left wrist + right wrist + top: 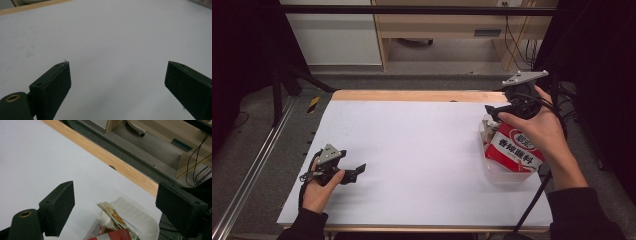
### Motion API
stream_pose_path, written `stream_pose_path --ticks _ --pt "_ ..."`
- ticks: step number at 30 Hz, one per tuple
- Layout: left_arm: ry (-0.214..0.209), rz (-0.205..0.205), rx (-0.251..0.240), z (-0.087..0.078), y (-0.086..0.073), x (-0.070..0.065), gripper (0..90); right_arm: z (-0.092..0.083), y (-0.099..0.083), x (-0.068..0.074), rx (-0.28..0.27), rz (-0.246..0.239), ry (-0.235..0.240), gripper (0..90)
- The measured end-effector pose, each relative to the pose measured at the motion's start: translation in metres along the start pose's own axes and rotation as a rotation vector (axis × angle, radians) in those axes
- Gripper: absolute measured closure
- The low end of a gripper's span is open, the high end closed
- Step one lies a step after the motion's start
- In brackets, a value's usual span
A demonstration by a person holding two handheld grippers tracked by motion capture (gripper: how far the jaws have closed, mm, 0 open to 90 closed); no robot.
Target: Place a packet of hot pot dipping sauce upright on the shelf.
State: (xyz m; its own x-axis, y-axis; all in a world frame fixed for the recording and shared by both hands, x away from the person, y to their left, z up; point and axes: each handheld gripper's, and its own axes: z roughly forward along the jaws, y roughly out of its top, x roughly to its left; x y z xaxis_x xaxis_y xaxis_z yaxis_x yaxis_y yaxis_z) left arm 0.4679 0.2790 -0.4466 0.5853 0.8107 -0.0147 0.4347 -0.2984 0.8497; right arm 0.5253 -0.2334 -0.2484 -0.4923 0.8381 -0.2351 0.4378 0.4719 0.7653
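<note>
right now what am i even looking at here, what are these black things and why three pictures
A person sits at a table covered in white, holding hand-held tongs in each hand. The high view looks down from above. The other two pictures come from small cameras riding on each tool, looking along its two black jaws.

The left tongs hover over bare table, jaws wide apart and holding nothing. The right tongs hang above a clear plastic container at the table's right side, jaws also apart with nothing gripped. In that container stands a red and white packet with printed characters. The right gripper view shows the container's rim and the packet's top below the jaws.
</note>
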Motion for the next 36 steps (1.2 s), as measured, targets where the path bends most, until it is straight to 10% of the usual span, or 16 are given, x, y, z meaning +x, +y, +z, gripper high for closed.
stream_pose_path --ticks 19,36 --pt "-0.002 -0.003 0.001 0.001 0.000 0.000 6.8 0.038 0.015 0.081 -0.117 0.122 -0.015 16.5" --pt "0.003 0.005 0.010 0.001 0.000 0.002 6.8 0.093 -0.016 0.123 -0.110 0.218 -0.014 13.3"
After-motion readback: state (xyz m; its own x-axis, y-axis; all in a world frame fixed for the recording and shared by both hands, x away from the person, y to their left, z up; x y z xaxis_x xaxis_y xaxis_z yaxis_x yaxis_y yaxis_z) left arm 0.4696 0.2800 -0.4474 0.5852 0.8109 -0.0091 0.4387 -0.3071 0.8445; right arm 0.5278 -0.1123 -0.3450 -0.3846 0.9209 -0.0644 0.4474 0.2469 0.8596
